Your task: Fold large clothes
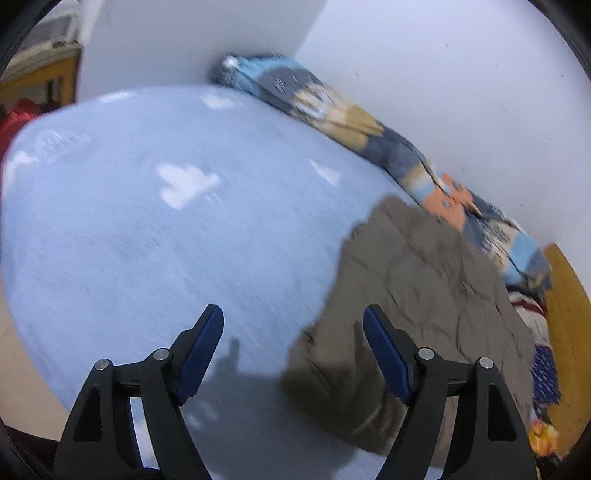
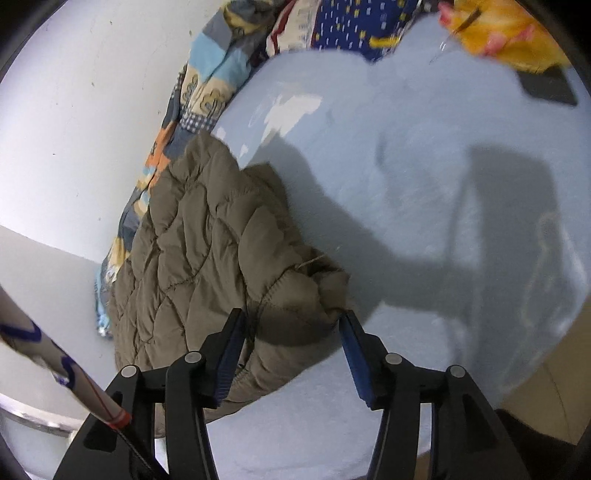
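Nearest to me, my left gripper (image 1: 293,332) stands with its jaws apart and nothing between them; below it lies only the pale blue sheet (image 1: 155,236), with the edge of the garment under its right-hand finger. My right gripper (image 2: 291,338) also has its jaws apart. A rolled edge of the quilted jacket (image 2: 207,243) lies in the gap, but the pads do not press on it, so I judge that neither tong holds anything.

The jacket, an olive-brown padded garment, rests on the bed in a compact, doubled-over bundle, its far side against the patchwork blanket (image 2: 201,85) that runs along the white wall (image 1: 461,81). In the left wrist view it is blurred and detail cannot be read.

Status, as a judgement: the main folds appear made and the bundle set down. Remaining: possibly one squaring-up or a final fold; whether sleeves are tucked I cannot tell.

Farther off, other coloured bedding (image 2: 354,26) and a dark flat object (image 2: 546,86) lie at the bed's far end.
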The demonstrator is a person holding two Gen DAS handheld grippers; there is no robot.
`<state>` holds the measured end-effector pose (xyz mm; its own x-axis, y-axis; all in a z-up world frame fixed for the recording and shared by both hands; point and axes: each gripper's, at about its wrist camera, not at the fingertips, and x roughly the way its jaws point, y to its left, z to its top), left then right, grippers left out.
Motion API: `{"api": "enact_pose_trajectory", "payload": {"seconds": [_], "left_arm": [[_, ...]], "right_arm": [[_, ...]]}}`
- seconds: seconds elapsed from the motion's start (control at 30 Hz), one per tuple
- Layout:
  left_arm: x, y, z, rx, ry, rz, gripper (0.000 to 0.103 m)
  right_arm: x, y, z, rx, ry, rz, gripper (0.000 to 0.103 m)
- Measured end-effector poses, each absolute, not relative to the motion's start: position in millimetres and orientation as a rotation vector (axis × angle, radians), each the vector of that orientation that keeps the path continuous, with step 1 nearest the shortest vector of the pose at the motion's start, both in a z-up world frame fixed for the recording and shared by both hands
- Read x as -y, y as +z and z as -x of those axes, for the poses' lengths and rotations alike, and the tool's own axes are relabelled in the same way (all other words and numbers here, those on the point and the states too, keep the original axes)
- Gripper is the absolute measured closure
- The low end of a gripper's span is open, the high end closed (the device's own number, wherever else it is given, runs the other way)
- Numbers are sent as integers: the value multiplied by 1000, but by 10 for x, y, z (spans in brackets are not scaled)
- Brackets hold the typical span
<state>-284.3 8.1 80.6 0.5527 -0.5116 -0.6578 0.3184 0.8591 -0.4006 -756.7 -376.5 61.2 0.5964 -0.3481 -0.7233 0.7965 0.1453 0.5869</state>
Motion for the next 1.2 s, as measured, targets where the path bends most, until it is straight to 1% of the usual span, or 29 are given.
{"api": "enact_pose_trajectory", "payload": {"seconds": [0.1,0.2,0.3,0.43,0.57,0.7,1.0,1.2], "left_arm": [[-44,925,2916,-778,-492,203,26],[203,1048,3106,-703,-574,95,26],[557,1109,3422,-617,-688,-62,26],[954,1047,3785,-549,-792,-242,26],[1178,844,3857,-590,-798,-334,26],[1266,698,3757,-655,-785,-328,26],[1388,554,3853,-653,-757,-394,24],[1418,544,3847,-661,-747,-393,24]], "right_arm": [[3746,821,7593,-458,-951,-1033,46],[3707,1003,7428,-453,-931,-886,46],[3608,1035,7112,-507,-860,-778,46],[3527,964,6842,-573,-823,-704,46],[3567,848,6755,-621,-841,-672,46],[3630,707,6698,-664,-847,-684,46],[3667,541,6516,-760,-867,-662,44],[3682,497,6482,-782,-877,-652,43]]}}
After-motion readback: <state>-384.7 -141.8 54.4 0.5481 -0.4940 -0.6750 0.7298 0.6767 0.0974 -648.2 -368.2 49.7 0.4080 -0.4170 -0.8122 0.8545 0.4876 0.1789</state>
